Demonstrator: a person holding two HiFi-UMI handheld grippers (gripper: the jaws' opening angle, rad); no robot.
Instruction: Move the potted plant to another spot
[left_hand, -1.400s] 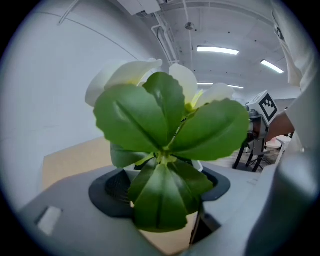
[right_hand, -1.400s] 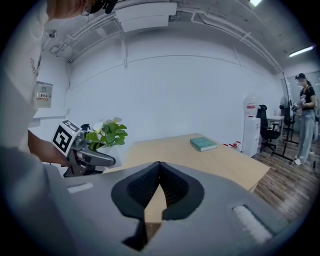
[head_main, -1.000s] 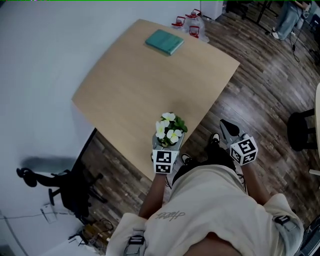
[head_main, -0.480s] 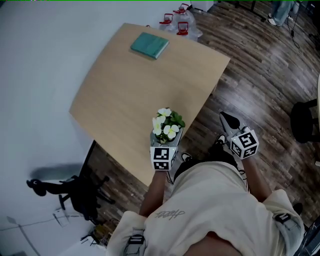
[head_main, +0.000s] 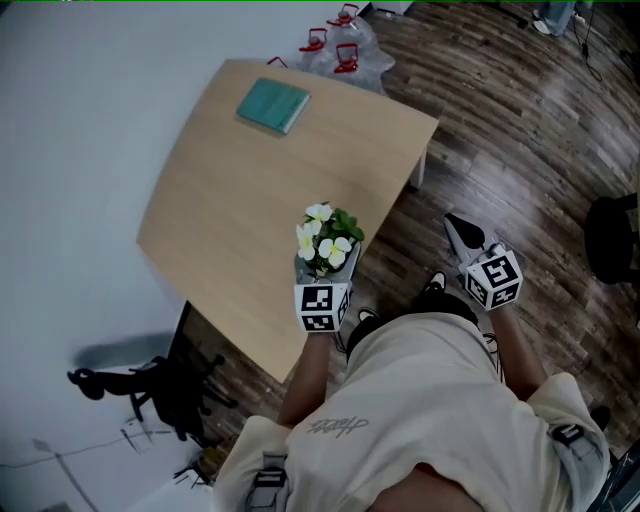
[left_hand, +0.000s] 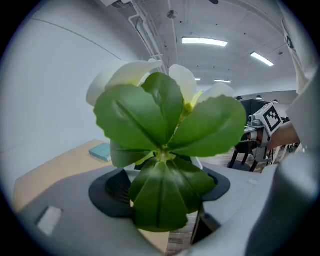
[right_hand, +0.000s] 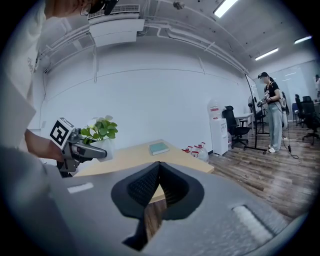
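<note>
Carried along by the left gripper (head_main: 325, 272), the potted plant (head_main: 326, 240) now sits a little higher and further left in the head view than a second ago. The teal book (head_main: 273, 105) lies closer to it than before. The table (head_main: 230, 200) has slid leftward in that view.

Nearest, the person's pale shirt bears a small script print (head_main: 335, 425), too small to read. Each gripper's cube shows only black-and-white square markers.

The left claw pinches the plant's white pot, its pads wide on either side, with green leaves and white flowers filling its own view. It holds the plant over the table's near right edge. The right gripper (head_main: 457, 228) hangs over the wood floor (head_main: 520, 150), well apart from the table, its pads pressed together on nothing.

Beyond the table's far corner stand water bottles with red handles (head_main: 340, 55). Further back, another person (right_hand: 272, 112) stands among office chairs.
</note>
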